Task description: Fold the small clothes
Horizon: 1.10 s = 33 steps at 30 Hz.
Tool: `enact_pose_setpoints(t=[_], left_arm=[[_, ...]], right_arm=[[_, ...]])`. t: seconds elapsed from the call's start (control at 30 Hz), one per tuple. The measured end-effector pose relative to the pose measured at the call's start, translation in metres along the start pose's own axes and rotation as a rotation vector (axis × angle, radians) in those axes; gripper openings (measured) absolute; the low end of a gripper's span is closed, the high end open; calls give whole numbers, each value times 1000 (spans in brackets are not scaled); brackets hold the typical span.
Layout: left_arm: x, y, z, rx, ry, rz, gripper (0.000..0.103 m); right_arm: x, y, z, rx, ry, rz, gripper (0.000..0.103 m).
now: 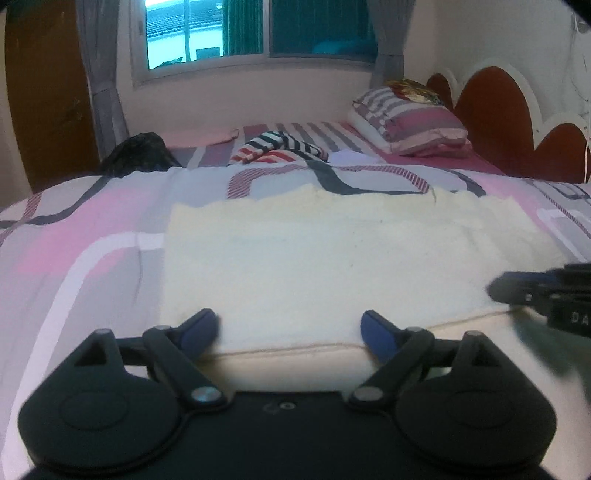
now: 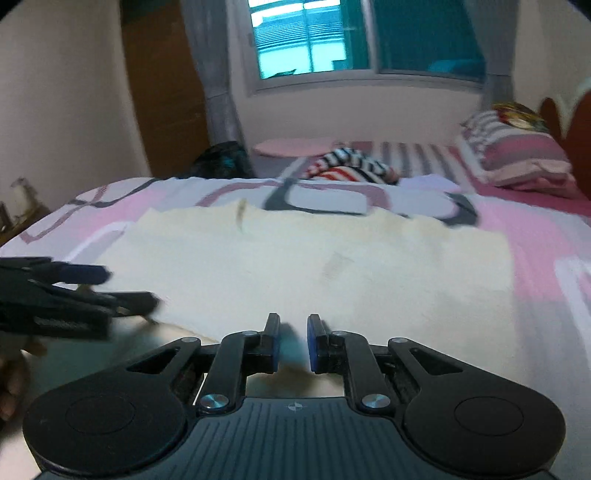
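Cream fabric: one garment [image 1: 314,266] lies flat on the bed [image 1: 92,221], spread wide across the pink/grey patterned cover, near hem facing both grippers. Left to right in the left wrist view: one brown door [image 1: 44,92], one dark bag [image 1: 138,153] at the bed's far left edge, one window [image 1: 255,33] with two grey curtains, one striped red/white/black garment [image 1: 280,147] bunched at mid-bed, two pillows [image 1: 410,122] stacked against one scalloped headboard [image 1: 495,110]

Left gripper [image 1: 290,326]: jaws spread wide, hanging over the cream garment's near hem, nothing between the blue pads [image 1: 201,328]

Right gripper [image 2: 291,341]: jaws nearly together with a narrow gap; cream fabric sits right at the tips, can't tell if it's pinched (motion blur). It's at the near hem, right of the left gripper, which enters the right wrist view from the left edge

Two grippers, two garments total; the striped one lies well apart from both grippers
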<state>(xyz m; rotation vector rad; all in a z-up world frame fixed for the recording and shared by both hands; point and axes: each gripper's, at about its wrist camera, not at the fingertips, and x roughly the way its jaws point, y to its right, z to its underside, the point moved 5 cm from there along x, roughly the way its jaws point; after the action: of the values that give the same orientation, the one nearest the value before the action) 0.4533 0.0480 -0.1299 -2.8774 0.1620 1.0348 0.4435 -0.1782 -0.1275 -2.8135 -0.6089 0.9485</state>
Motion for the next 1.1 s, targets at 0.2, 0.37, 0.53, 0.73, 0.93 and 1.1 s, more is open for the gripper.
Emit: enact_pose_setpoints(t=[0.2, 0.37, 0.53, 0.73, 0.93, 1.1], left_arm=[[-5, 29, -24, 52, 58, -22, 82], [8, -11, -12, -32, -7, -95, 83], [-4, -2, -19, -23, -3, -126, 79], [-6, 61, -25, 52, 23, -26, 84], [13, 65, -14, 34, -24, -29, 88], [11, 58, -19, 33, -30, -35, 86]], right_arm=[[0, -9, -15, 13, 16, -1, 13], [-8, 45, -13, 42, -10, 178, 13], [-23, 77, -17, 167, -10, 149, 13], [-18, 13, -17, 51, -7, 33, 13], [-4, 11, -1, 74, -44, 42, 13], [-20, 35, -7, 115, -11, 96, 13]])
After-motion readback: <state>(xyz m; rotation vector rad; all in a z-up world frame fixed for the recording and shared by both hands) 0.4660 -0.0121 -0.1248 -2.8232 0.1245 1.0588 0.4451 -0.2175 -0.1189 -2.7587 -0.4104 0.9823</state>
